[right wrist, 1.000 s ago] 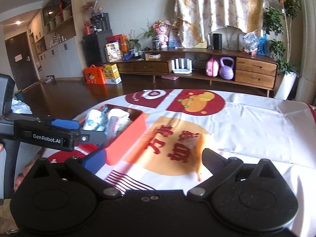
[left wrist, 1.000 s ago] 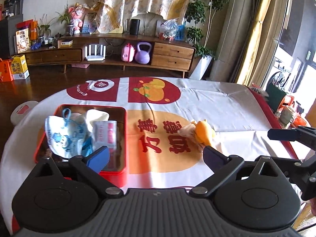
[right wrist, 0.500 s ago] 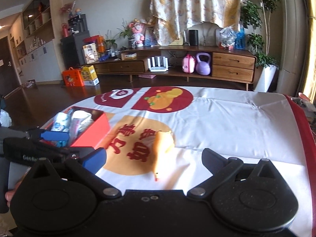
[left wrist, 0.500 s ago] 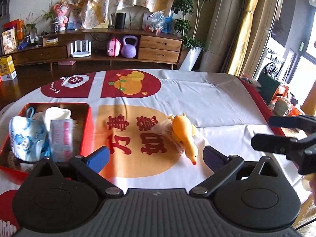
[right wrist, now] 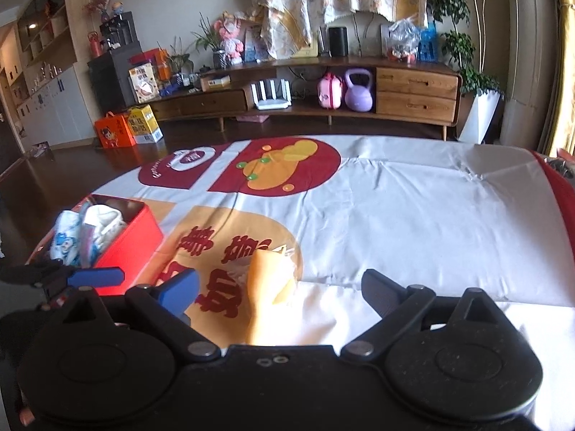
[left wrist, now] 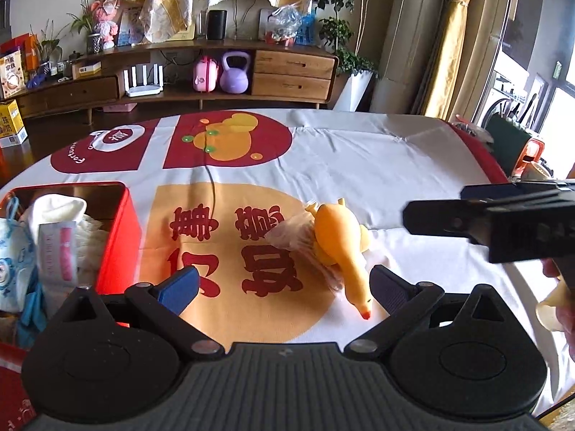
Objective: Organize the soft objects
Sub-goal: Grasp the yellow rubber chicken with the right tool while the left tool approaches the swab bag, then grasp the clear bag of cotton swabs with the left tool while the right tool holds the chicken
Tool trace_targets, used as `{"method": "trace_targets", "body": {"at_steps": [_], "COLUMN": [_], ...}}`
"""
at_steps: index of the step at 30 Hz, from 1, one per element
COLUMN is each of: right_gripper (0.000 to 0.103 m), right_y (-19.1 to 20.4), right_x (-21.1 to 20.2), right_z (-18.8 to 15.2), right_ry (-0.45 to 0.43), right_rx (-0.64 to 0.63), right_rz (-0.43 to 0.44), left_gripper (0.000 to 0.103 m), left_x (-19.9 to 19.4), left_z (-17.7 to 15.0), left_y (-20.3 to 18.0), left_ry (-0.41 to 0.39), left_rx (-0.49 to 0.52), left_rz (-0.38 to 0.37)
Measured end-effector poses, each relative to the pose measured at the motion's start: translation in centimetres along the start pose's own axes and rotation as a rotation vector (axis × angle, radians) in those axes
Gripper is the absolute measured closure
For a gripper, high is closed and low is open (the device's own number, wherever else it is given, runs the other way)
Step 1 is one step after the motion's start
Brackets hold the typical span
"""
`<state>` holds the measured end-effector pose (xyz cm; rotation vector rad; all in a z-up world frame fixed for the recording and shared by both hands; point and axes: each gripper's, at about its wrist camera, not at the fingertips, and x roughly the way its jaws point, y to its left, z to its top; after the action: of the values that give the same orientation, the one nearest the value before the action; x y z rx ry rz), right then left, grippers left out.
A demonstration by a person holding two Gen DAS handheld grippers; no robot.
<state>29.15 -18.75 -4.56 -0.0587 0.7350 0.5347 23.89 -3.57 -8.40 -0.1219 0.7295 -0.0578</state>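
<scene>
At nine o'clock on the cloth-covered surface (left wrist: 377,165) sits a red metal tin (left wrist: 120,237) stuffed with soft white cloths. The left claw (left wrist: 284,287) gapes wide and empty. The yellow rubber chicken (left wrist: 339,248) lies centre, between the right claw's (right wrist: 280,285) wide jaws, which have just been closing, untouched.

Both tongs (left wrist: 284,289) (right wrist: 280,289) nearer duck (left wrist: 341,244); right closing slightly.

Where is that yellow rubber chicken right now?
The rubber chicken lies on the tablecloth beside a clear plastic bag, to the right of the red box. It sits between both open grippers, untouched.
</scene>
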Motion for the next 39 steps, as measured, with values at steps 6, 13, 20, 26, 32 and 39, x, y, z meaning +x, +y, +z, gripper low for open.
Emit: {"method": "trace_targets", "body": {"at_steps": [6, 13, 20, 26, 32, 39], "right_gripper": [0.017, 0.029, 0.052, 0.069, 0.078, 0.079], "right_y": [0.3, 0.2, 0.1, -0.1, -0.7, -3.3], "right_x": [3.6, 6.9, 8.6, 9.0, 8.3, 7.1], "right_z": [0.3, 0.4, 0.4, 0.3, 0.3, 0.5], "right_ry": [0.056, 0.115, 0.153, 0.153, 0.139, 0.126], "right_rx": [0.002, 0.042, 0.055, 0.067, 0.068, 0.066], "right_rz": [0.002, -0.002, 0.017, 0.031, 0.051, 0.026], "left_gripper": [0.001, 0.001, 0.001, 0.001, 0.001, 0.001], "left_x": [2.2, 4.1, 5.4, 6.1, 6.9, 7.8], "left_z": [0.1, 0.2, 0.2, 0.2, 0.3, 0.8], "left_y": [-0.4, 0.0, 0.2, 0.4, 0.0, -0.6], "left_ry": [0.012, 0.024, 0.033, 0.035, 0.040, 0.046], "left_rx": [0.025, 0.017, 0.003, -0.012, -0.012, -0.021], "left_rz": [-0.004, -0.013, -0.026, -0.034, -0.043, -0.074]}}
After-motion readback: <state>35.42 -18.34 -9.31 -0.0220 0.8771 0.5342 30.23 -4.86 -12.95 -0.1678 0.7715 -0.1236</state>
